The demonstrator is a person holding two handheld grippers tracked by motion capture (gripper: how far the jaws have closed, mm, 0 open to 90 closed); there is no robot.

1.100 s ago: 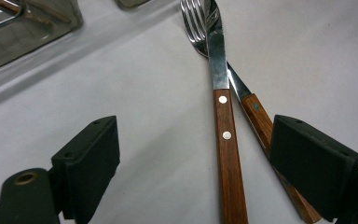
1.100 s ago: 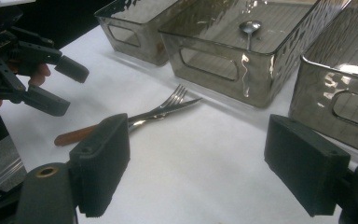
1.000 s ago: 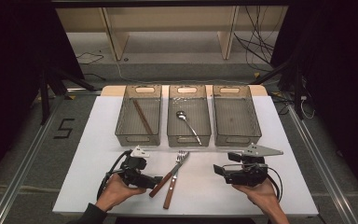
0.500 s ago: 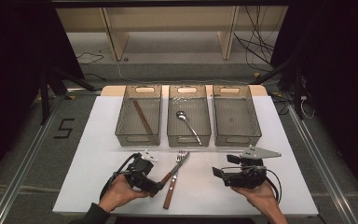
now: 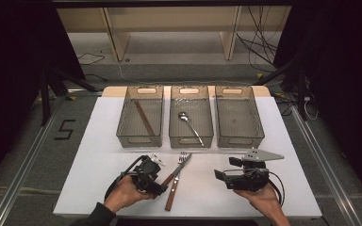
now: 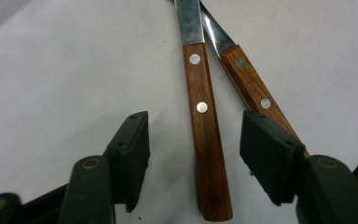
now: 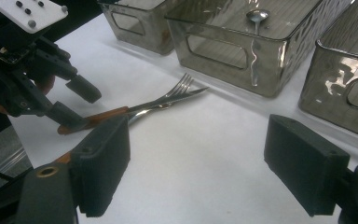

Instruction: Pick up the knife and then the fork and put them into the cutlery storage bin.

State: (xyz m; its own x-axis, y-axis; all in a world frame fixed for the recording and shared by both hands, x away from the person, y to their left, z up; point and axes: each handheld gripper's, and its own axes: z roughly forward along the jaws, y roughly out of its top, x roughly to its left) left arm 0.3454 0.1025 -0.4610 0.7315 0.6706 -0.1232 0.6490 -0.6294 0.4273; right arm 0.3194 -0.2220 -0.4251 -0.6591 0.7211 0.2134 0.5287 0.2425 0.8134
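Note:
A fork [image 5: 184, 159] and a knife [image 5: 171, 197], both with wooden handles, lie crossed on the white table [image 5: 99, 160] in front of the bins. My left gripper [image 5: 159, 187] sits just left of them, open. In the left gripper view its jaws straddle one wooden handle [image 6: 206, 154] without touching it. The second handle [image 6: 251, 86] runs off behind the right jaw; I cannot tell which is the fork's. My right gripper [image 5: 218, 176] hovers open to the right, pointing left at the cutlery [image 7: 172, 98] and the left gripper [image 7: 72, 100], nothing between its jaws [image 7: 198, 140].
Three clear bins stand in a row behind the cutlery. The left bin [image 5: 127, 136] holds a brown stick [image 5: 143, 117], the middle bin [image 5: 207, 136] holds a spoon [image 5: 188, 123], and the right bin [image 5: 259, 134] has nothing in it. The near table edge lies just below the hands.
My left gripper has crept right, up to the handle ends of the cutlery. The right gripper has shifted slightly left. Fork and knife have not moved.

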